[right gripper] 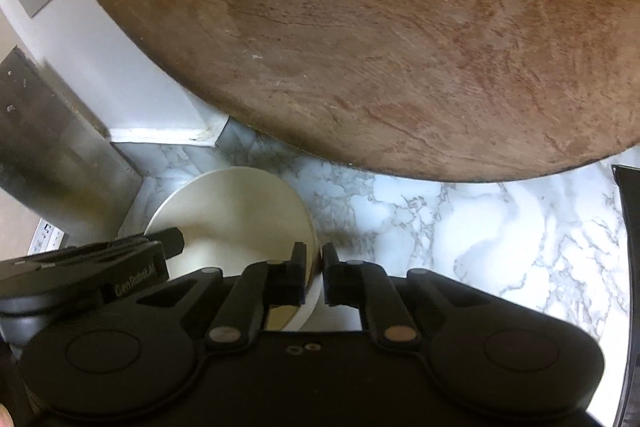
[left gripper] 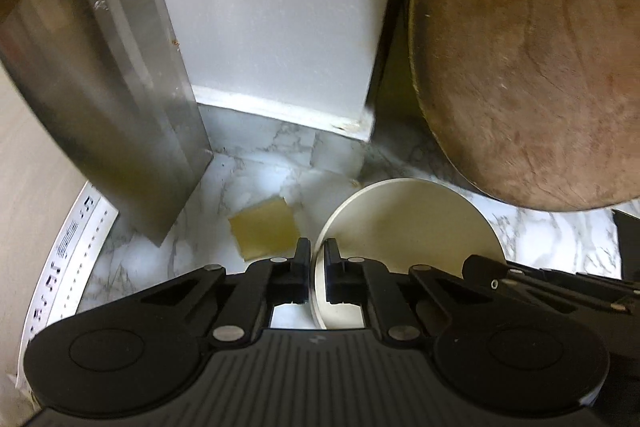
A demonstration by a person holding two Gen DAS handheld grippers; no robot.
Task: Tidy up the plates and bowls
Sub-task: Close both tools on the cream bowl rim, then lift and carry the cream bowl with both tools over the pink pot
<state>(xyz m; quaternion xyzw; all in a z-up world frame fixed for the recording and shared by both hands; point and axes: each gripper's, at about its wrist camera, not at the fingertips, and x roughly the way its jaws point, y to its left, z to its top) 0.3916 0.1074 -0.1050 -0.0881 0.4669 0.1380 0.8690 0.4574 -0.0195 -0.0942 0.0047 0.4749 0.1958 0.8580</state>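
A cream bowl (left gripper: 408,223) rests on the marble counter (left gripper: 264,167). My left gripper (left gripper: 318,251) is shut on the bowl's left rim, one finger inside and one outside. In the right wrist view the same cream bowl (right gripper: 236,219) shows, and my right gripper (right gripper: 314,255) is shut on its right rim. The left gripper's black body (right gripper: 100,271) reaches in at the bowl's left side. Both grippers hide the near part of the bowl.
A large round wooden board (right gripper: 380,47) leans upright just behind the bowl. A steel panel (left gripper: 100,99) and a white wall block (left gripper: 272,7) stand at the left. A yellow square pad (left gripper: 266,227) lies on the counter. A dark object (right gripper: 630,267) borders the right edge.
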